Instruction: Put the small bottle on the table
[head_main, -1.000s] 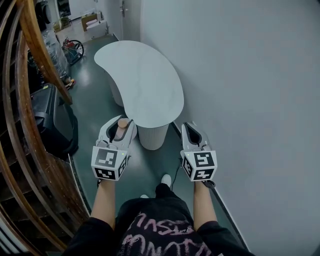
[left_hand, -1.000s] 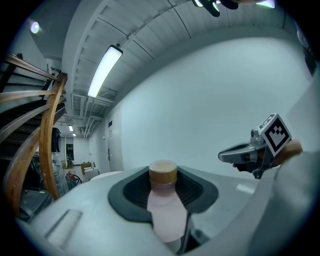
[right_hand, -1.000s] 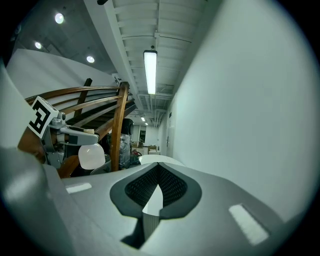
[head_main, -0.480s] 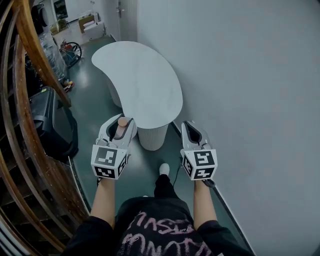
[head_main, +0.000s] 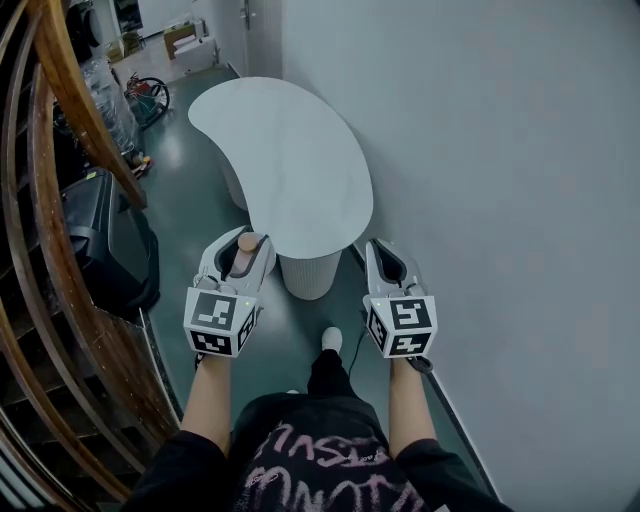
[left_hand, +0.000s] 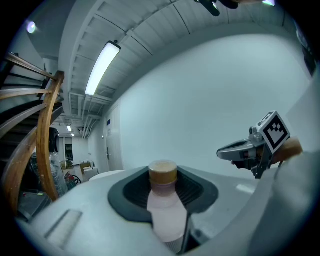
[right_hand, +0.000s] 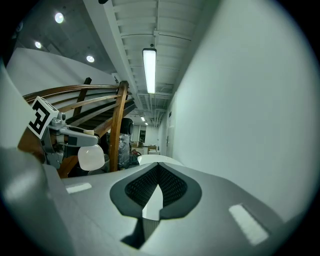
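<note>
Left claw clamps small bottle; right claw pinched narrow, nothing in it; both just short of white bench.

The small milky plastic bottle is looking smooth; the white kidney-shaped table is showing a matt top; left of it, the dark green floor is gleaming glossily.

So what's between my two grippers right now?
In the head view, the white table's ribbed base stands between the left gripper, which holds the small bottle, and the right gripper; green floor shows below it.
</note>
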